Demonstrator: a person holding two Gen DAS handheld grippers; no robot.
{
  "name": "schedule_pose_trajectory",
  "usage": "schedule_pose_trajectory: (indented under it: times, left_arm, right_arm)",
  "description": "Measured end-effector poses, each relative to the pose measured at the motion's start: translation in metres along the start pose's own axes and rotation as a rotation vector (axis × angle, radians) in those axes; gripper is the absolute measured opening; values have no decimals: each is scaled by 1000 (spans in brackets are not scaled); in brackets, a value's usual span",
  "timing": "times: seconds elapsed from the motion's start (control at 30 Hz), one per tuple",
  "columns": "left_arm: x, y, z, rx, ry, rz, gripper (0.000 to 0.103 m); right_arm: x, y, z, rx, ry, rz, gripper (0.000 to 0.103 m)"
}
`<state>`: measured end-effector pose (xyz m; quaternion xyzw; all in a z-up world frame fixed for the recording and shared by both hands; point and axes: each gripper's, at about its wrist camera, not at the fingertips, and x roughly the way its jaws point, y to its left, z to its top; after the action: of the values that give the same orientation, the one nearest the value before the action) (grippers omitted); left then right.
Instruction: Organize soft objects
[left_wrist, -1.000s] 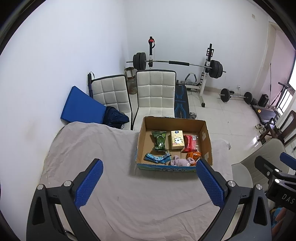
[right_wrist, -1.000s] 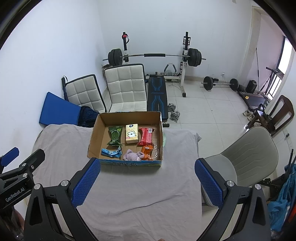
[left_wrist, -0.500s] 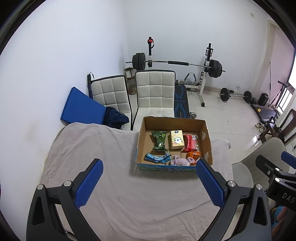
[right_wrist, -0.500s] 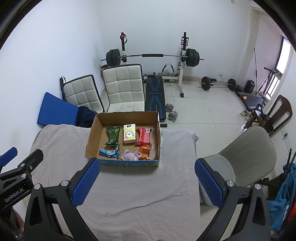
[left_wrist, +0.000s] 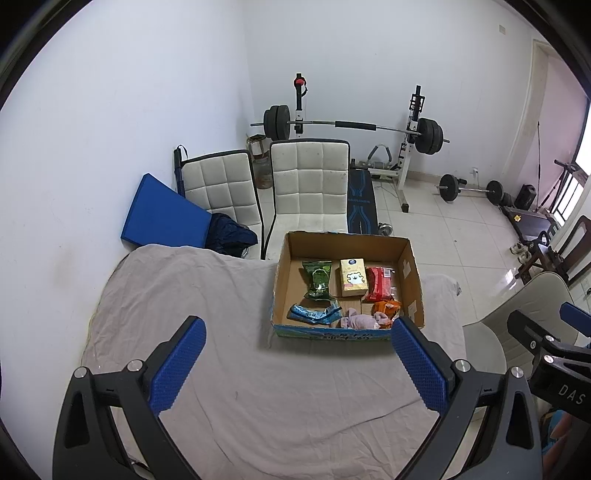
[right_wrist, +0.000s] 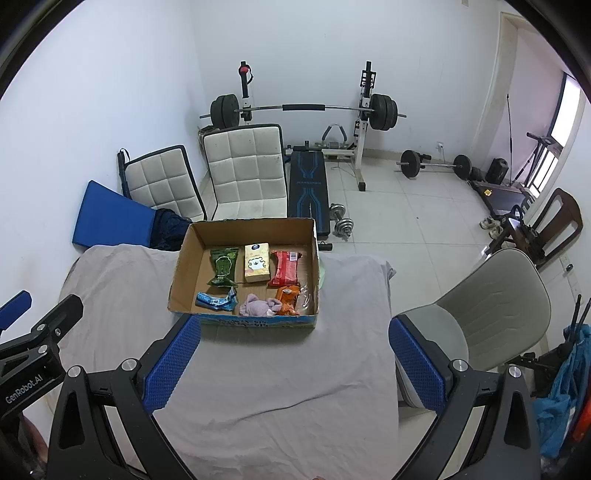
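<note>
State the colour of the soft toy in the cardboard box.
Pale purple; the soft toy shows best in the right wrist view.

Home gym: barbell rack (right_wrist: 303, 107), dumbbells (right_wrist: 341, 219)

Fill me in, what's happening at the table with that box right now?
A person holds both grippers open and empty above the cloth-covered table. The left gripper and right gripper hang short of the cardboard box. Inside lie a green packet, yellow tissue pack, red packet, blue packet, purple soft toy and orange packet. Nothing is gripped yet.
</note>
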<state>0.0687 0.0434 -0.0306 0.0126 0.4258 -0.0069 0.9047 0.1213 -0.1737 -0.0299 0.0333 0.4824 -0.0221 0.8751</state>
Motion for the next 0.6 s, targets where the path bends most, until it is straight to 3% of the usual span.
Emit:
schedule_pose_trajectory:
  times: [0.6]
  left_arm:
    - [-5,0,0,6,-8,-5,103]
  right_arm:
    - [-1,3,3,-7,-1,-3,103]
